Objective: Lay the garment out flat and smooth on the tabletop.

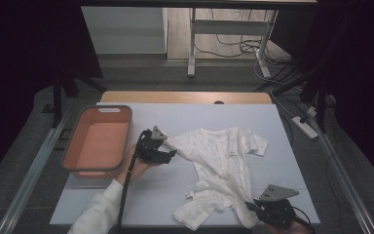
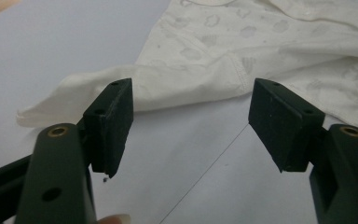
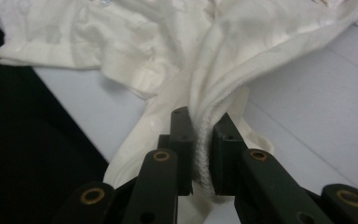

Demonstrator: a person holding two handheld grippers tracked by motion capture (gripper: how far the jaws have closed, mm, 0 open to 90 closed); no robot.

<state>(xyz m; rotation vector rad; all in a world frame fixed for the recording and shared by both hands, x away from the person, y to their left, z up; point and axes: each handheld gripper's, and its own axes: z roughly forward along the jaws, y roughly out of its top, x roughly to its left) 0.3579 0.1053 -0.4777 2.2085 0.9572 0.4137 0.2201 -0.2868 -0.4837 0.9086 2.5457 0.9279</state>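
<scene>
The right gripper [image 1: 249, 206] sits nearest, at the table's front edge on the right, its jaws clamped on a bunched fold of the white garment [image 1: 219, 165]. In the right gripper view the cloth [image 3: 205, 70] rises as a thick rolled ridge from between the two jaws of the right gripper [image 3: 204, 135] and spreads away over the table cover.

The garment lies in the middle of the pale blue cover [image 1: 165, 195], its upper part flat with short sleeves spread left and right, its lower part twisted and gathered toward the right gripper. A small tag shows at its lower left edge.

The left gripper [image 1: 170, 153] is held in the person's left hand [image 1: 136, 168], just beside the garment's left sleeve. In the left gripper view its jaws stand wide apart with nothing between them, low over the cover, and the sleeve's edge [image 2: 121, 88] lies just beyond the left gripper [image 2: 191, 121].

An orange basket [image 1: 70, 146] with a grey rim stands on the left of the table, well apart from the garment. A white sleeve [image 1: 97, 212] covers the person's left forearm.
</scene>
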